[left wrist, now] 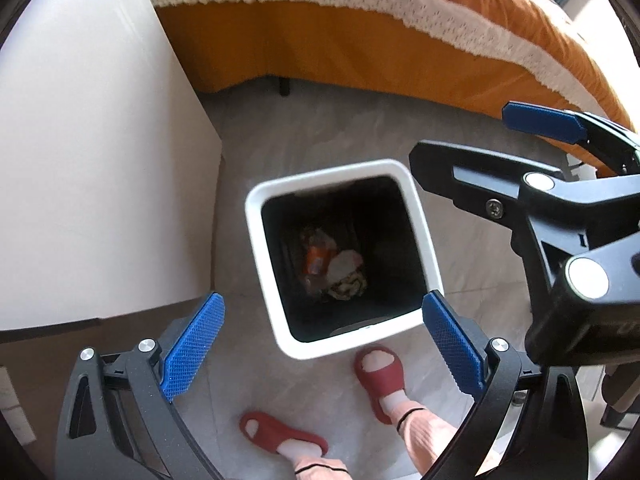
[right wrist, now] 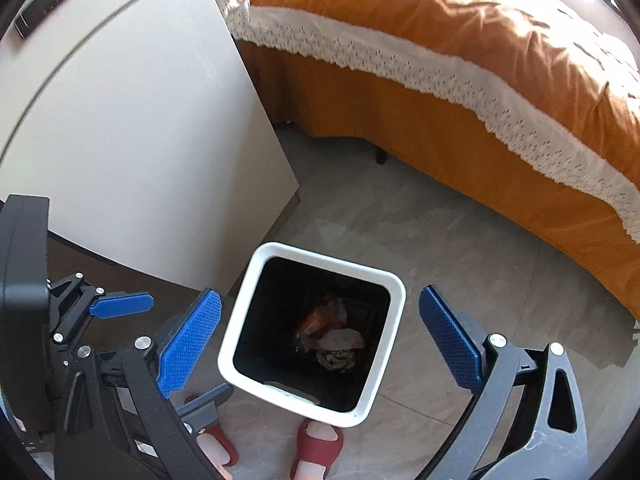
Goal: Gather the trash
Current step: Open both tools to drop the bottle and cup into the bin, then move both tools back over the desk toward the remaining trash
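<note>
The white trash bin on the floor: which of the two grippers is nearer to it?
About even, as far as I can tell. The left gripper and right gripper both hang open above the bin, side by side, holding nothing.

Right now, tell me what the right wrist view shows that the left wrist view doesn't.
Only the right wrist view shows the dark handle on the white cabinet and the bed's top. Only the left wrist view shows both red slippers whole, with pink trouser legs. Both show the white bin with trash at the bottom, the orange bed, and both grippers, left gripper and right gripper, open and empty.
</note>
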